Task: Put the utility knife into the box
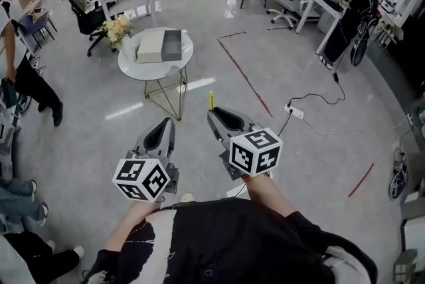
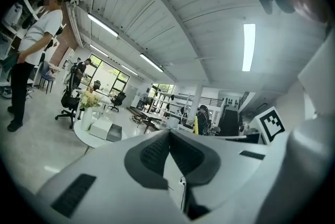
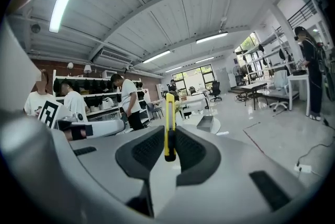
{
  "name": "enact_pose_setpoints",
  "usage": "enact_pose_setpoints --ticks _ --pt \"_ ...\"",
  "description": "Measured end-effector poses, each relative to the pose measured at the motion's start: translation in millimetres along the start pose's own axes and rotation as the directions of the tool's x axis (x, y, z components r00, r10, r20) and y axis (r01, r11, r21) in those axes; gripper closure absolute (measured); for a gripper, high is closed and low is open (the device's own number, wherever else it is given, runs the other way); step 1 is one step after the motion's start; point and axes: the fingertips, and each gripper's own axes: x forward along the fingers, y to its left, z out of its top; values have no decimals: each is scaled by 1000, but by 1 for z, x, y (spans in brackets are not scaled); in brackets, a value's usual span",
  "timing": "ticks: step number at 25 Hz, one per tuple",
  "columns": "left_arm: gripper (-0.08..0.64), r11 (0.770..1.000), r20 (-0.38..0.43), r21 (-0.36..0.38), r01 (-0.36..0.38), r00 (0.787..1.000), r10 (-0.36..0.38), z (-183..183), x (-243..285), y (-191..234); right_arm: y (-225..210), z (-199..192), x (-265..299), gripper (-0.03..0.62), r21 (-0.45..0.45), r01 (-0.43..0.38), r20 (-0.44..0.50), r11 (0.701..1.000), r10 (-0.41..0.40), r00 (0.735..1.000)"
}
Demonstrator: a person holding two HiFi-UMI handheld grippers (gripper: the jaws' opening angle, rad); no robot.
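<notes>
"Two grippers in the head view. What is each one doing?"

"I have the right gripper (image 1: 214,114) clamped on the slim yellow plastic utility knife (image 1: 211,100), low in the centre of the frame. Its jaws pinch the handle near one end, so the knife sticks out past the tips and points up the frame toward the table. I judge that this grip leaves the long end free to go into the box first. The left gripper (image 1: 166,123), just beside it at lower left, has its jaws pressed together on nothing. I hold it as a spare."

"And the box?"

"One shallow grey open box (image 1: 172,45) sits on the round white table (image 1: 136,70), upper left of centre. One white rectangular piece (image 1: 151,48), likely its lid, touches the box's left side. The box is well apart from the knife, with floor between, so I judge the carry is not yet done."

"Anything else on that table?"

"One vase of pale flowers (image 1: 117,29) at its left edge, beside the white piece. My count is one knife, one box, one white piece, one table and two grippers."
</notes>
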Motion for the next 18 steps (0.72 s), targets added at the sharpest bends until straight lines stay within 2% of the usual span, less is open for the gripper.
enact_pose_setpoints --ticks 9,13,18 --pt "549 999 45 31 43 998 -44 45 40 67 1 31 80 523 -28 13 52 1000 -12 999" --pt "549 998 36 31 48 998 -49 43 50 89 -1 25 106 523 -21 15 37 1000 -14 999" --pt "549 999 15 -3 36 999 -36 38 59 117 -2 15 132 523 -8 14 7 1000 -14 1000"
